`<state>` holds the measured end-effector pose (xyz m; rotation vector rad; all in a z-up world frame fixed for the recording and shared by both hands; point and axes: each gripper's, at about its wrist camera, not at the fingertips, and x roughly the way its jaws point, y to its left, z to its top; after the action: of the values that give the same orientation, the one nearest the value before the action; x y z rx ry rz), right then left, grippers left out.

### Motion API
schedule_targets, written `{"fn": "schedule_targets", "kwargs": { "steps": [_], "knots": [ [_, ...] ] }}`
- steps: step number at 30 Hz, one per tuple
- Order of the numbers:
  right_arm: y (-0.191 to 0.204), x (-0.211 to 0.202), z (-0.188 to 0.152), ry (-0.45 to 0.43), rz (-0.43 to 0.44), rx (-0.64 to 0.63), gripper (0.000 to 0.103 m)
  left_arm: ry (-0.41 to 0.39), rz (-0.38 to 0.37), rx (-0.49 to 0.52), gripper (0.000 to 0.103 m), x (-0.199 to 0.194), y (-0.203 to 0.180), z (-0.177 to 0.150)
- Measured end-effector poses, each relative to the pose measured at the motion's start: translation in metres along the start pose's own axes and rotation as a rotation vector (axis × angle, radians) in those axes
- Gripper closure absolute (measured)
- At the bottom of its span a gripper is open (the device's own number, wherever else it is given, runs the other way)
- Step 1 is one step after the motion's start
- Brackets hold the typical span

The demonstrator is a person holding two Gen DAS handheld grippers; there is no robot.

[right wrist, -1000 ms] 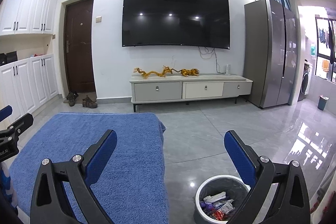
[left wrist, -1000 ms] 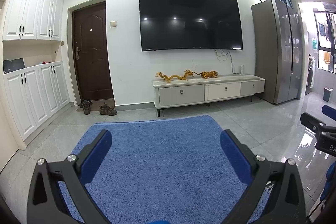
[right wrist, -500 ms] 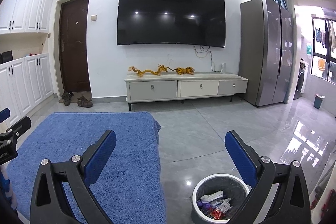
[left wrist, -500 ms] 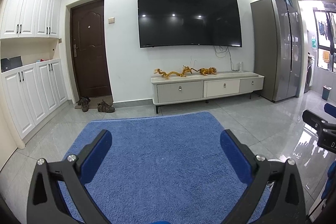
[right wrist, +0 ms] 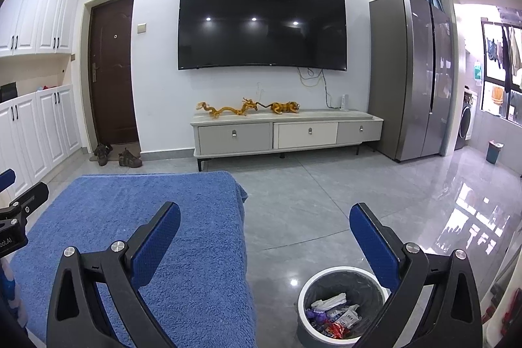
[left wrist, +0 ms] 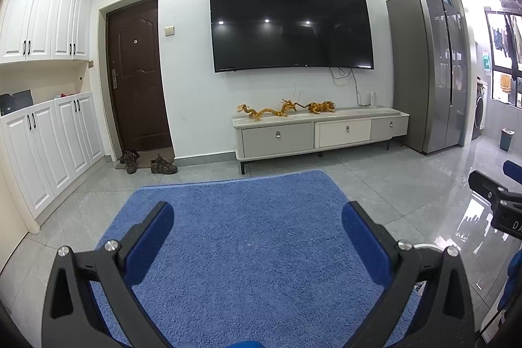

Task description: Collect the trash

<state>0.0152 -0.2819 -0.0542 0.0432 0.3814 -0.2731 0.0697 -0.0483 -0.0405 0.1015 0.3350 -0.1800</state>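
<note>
A white-rimmed trash bin [right wrist: 305, 294] stands on the floor at the lower right of the right wrist view, holding several wrappers and crumpled papers [right wrist: 332, 313]. My right gripper [right wrist: 264, 225] is open and empty, held above and behind the bin, beside the edge of a blue cloth-covered surface [right wrist: 182, 217]. My left gripper [left wrist: 257, 224] is also open and empty, hovering over the same blue cloth [left wrist: 248, 237]. No loose trash shows on the cloth. The right gripper's tip [left wrist: 489, 191] shows at the right edge of the left wrist view.
A TV cabinet [right wrist: 287, 132] with golden figurines stands against the far wall under a large TV [right wrist: 261, 22]. A grey fridge [right wrist: 411, 74] is at the right, a brown door [left wrist: 137, 77] and shoes [left wrist: 163, 165] at the left. Glossy tile floor [right wrist: 359, 194] lies between.
Both views have tilted slightly upward and shifted, so the cabinet and TV sit a little lower and left in frame. Both grippers stayed open and empty.
</note>
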Motion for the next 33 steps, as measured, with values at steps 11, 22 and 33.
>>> {"fn": "schedule_targets", "kwargs": {
  "steps": [11, 22, 33],
  "knots": [
    [-0.0043, 0.0033, -0.0004, 0.005, -0.011, 0.015, 0.001, -0.005, -0.004, 0.01, 0.0, 0.0012, -0.001, -0.0007],
    [-0.0057, 0.0007, 0.0021, -0.011, -0.023, 0.019, 0.001, -0.009, -0.005, 0.009, 0.0, 0.0015, -0.002, -0.0015],
    [-0.0041, -0.0016, 0.0024, -0.021, -0.032, 0.017, 0.001, -0.011, -0.01, 0.014, 0.0, 0.0007, -0.003, -0.0021]
  ]
}}
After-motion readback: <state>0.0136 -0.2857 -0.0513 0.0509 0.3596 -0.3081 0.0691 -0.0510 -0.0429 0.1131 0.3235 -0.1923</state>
